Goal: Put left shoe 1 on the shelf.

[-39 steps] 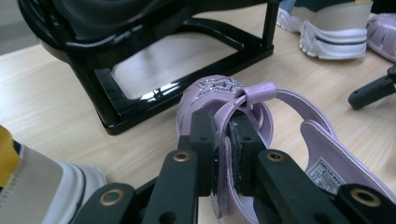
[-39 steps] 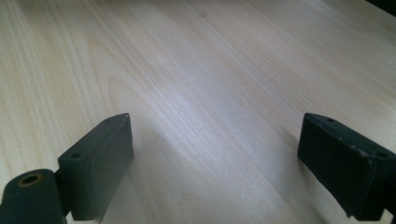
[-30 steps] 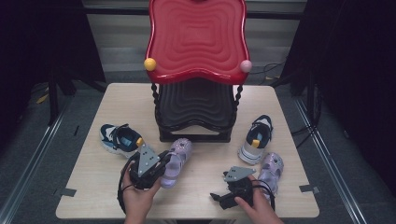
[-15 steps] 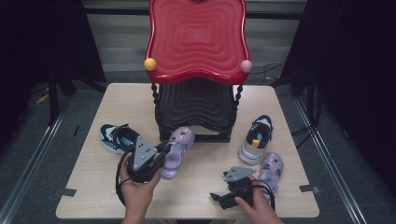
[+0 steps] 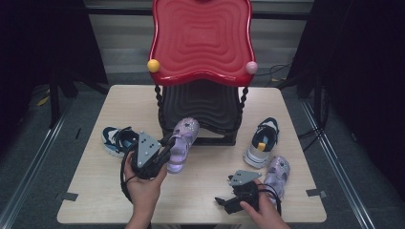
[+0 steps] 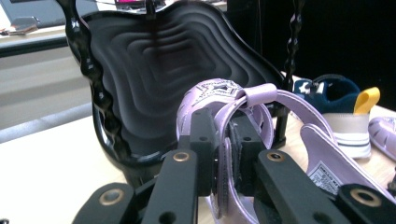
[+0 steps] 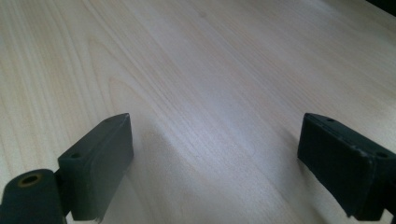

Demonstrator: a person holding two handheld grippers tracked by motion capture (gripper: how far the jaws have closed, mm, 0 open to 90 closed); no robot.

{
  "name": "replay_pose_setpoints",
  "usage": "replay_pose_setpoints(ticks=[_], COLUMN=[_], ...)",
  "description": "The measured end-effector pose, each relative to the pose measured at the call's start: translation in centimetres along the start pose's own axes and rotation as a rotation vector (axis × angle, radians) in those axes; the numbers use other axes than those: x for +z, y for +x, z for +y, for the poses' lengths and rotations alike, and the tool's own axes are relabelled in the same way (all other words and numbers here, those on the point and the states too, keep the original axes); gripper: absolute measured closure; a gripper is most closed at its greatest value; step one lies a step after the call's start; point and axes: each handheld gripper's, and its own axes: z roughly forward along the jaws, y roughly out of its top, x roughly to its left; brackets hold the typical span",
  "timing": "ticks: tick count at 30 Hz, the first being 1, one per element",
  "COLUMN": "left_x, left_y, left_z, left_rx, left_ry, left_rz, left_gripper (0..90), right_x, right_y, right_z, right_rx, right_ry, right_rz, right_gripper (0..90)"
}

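Nearest the person, the right gripper (image 5: 222, 200) rests low on the pale wood-grain surface (image 5: 200, 195) at about five o'clock, its jaws spread wide with nothing between them. Just to its right lies a lilac sandal (image 5: 277, 174), flat on its sole.

At seven o'clock the left gripper (image 5: 165, 151) has its jaws narrowed onto the back strap of the matching purple sandal (image 5: 180, 145), whose toe points toward the stand at twelve o'clock. In the left gripper view the pads pinch the soft, glossy strap (image 6: 226, 154) on both sides, and the insole with its printed label hangs off to the right.

The step in hand looks like carrying this sandal onto the lower black shelf (image 5: 200, 107). Because a thin strap lets the shoe swing, it would go best with a slow, level approach, the toe led in first over the shelf's raised rim, and the release made only once the sole sits flat.

The shelf is moulded plastic with rippled, concentric ridges; twisted black posts (image 5: 158, 100) carry a glossy red tray (image 5: 200, 40) of the same wavy shape, tipped with a yellow ball (image 5: 153, 66) and a pink ball (image 5: 251, 67). A navy sneaker (image 5: 117, 140) lies at nine o'clock, a grey-and-navy sneaker (image 5: 260, 143) at three.
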Motion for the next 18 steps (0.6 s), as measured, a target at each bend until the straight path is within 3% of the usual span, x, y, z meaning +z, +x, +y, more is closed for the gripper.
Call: replay_pose_setpoints(ticks=[3,5,7,17,18], left_x=[0.2,0.4,0.6,1.7,1.8], left_y=[0.0,-0.2,-0.2,-0.4,-0.3], left_z=[0.6,1.0,1.3,1.6,1.6], left_rx=[-0.016,-0.010,0.003,-0.014,-0.008], left_ry=[-0.021,-0.027,-0.027,-0.046,-0.044], left_rz=[0.005,0.026,0.019,0.061,0.049], left_gripper=[82.2,82.2,82.2,82.2,82.1], right_x=[0.0,0.0,0.0,0.0,0.0], right_y=[0.0,0.0,0.0,0.0,0.0], right_z=[0.0,0.0,0.0,0.0,0.0], right_rx=[0.000,0.000,0.000,0.000,0.000], right_ry=[0.000,0.000,-0.001,0.000,0.000], right_rz=[0.000,0.000,-0.001,0.000,-0.002], right_gripper=[9.8,9.9,9.9,9.8,9.9])
